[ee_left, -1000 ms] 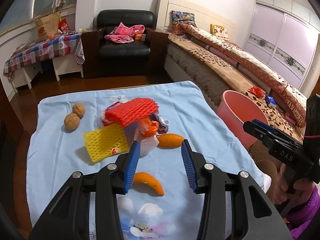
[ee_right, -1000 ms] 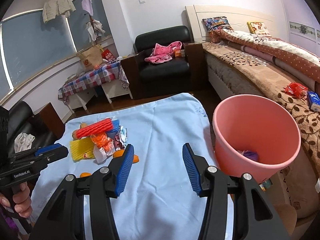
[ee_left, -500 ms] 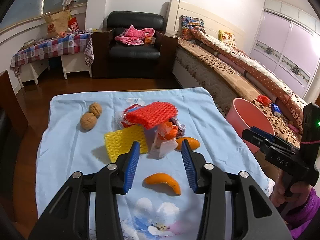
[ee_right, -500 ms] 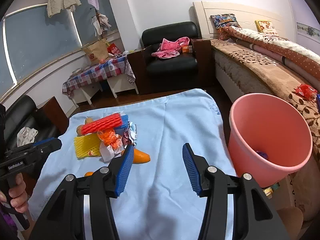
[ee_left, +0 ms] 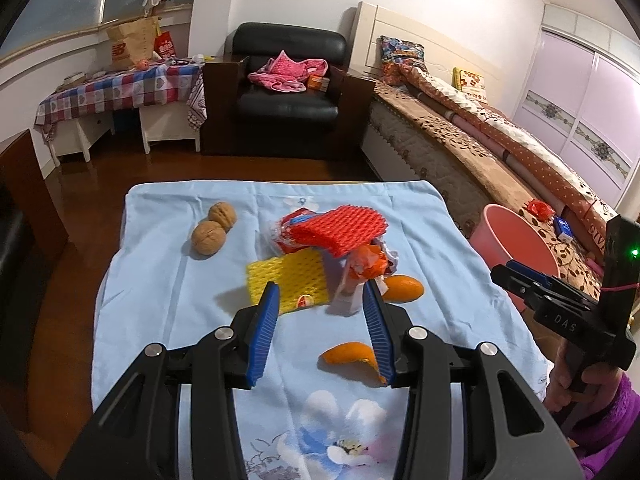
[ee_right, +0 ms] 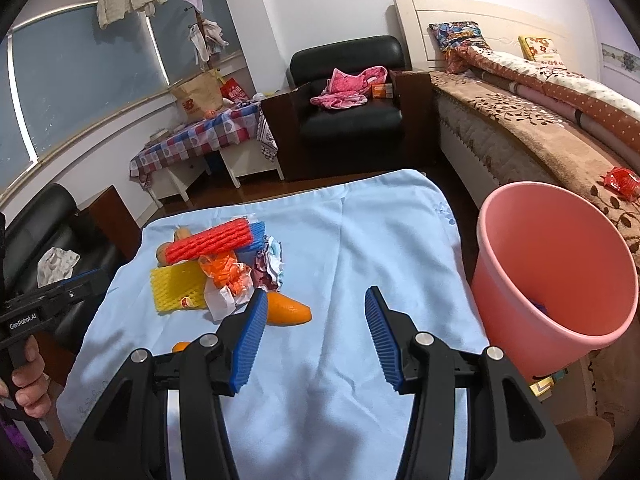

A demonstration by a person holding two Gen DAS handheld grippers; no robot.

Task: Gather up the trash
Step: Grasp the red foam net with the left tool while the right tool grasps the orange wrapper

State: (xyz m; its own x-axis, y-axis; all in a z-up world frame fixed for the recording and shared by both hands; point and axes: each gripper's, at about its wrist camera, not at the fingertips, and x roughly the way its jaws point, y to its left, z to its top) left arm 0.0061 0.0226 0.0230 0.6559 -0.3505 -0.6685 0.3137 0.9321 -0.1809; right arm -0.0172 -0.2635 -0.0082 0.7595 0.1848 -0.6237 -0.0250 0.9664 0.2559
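Note:
A trash pile lies mid-table on the blue cloth (ee_left: pixel 168 280): a red foam net (ee_left: pixel 340 228), a yellow foam net (ee_left: pixel 292 280), crumpled orange wrappers (ee_left: pixel 366 264), white paper and two orange peels (ee_left: pixel 400 288) (ee_left: pixel 352 356). My left gripper (ee_left: pixel 320 320) is open and empty, above the cloth just short of the pile. My right gripper (ee_right: pixel 314 328) is open and empty over bare cloth, between the pile (ee_right: pixel 224 268) and the pink bin (ee_right: pixel 552 284). The right gripper also shows at the right edge of the left wrist view (ee_left: pixel 560 312).
Two walnuts (ee_left: pixel 212 232) lie at the cloth's far left. The pink bin (ee_left: pixel 516 244) stands off the table's right side, against the bed (ee_right: pixel 540 120). A black armchair (ee_left: pixel 288 92) and a checkered table (ee_left: pixel 120 88) stand beyond.
My left gripper has pulled back and risen, so the pile sits farther ahead. My right gripper has drawn back and turned slightly left, away from the bin. Both stay open.

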